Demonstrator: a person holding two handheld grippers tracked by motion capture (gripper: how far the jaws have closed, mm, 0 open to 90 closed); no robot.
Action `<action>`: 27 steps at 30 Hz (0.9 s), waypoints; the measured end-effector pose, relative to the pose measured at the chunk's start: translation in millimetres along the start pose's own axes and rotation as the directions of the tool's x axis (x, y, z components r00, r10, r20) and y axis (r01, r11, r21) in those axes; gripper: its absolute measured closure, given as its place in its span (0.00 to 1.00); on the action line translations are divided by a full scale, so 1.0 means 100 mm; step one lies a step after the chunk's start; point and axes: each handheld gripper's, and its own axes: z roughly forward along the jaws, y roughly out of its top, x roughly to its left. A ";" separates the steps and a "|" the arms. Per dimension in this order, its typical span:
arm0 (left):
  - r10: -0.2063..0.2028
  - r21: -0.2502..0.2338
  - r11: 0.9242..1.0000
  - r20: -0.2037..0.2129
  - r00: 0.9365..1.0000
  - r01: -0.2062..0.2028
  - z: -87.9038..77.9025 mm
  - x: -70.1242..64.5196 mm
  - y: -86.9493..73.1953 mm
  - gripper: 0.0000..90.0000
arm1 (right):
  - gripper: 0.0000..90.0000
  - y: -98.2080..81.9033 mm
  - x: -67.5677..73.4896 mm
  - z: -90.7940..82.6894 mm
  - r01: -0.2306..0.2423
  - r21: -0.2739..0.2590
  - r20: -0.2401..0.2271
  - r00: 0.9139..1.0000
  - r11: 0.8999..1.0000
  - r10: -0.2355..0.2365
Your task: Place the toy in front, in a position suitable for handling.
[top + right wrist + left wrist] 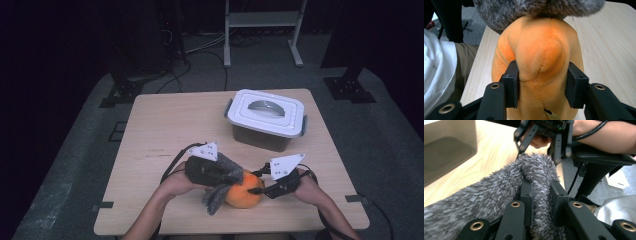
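The orange plush toy (243, 194) is one round, soft lump with short smooth pile and a stitched seam, lying at the near edge of my table (165, 125), a little right of the middle. Draped over its left and top is one grey fuzzy cloth (220, 192), shaggy and long-fibred, hanging down toward the near edge. My left gripper (541, 195) comes in from the left and is clamped tight on a fold of that grey cloth, the fibres squeezed between the black pads. My right gripper (541, 85) comes in from the right and pinches the orange plush, the pads dented into its sides so the fabric bulges between them. The two grippers stand close together, tip to tip over the toy. Farther off and to the right sits one rectangular plastic box (266, 120) with a white lid, grey side clips and a curved handle recess. The tabletop is pale wood grain, smooth and flat.
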 end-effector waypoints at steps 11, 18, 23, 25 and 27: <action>-0.001 0.021 1.000 -0.029 1.000 0.002 0.05 0.03 -0.01 0.84 | 0.23 0.11 -0.02 0.04 -0.258 0.029 0.038 0.966 0.966 0.257; 0.012 0.019 1.000 -0.029 1.000 -0.011 0.09 -0.01 0.02 0.84 | 0.25 0.15 0.09 0.05 -0.327 0.021 0.103 0.941 0.945 0.324; 0.017 -0.013 1.000 -0.048 0.999 -0.018 -0.05 -0.01 0.09 0.84 | 0.56 0.08 0.02 0.03 -0.273 0.000 0.048 0.961 0.962 0.273; 0.027 -0.030 0.999 -0.062 0.998 -0.029 -0.14 0.00 0.15 0.84 | 0.59 0.08 -0.05 0.01 -0.256 -0.010 0.031 0.966 0.967 0.256; 0.031 -0.043 0.998 -0.072 0.997 -0.034 -0.22 0.00 0.21 0.84 | 0.60 0.11 -0.10 0.01 -0.205 -0.035 0.025 0.978 0.978 0.206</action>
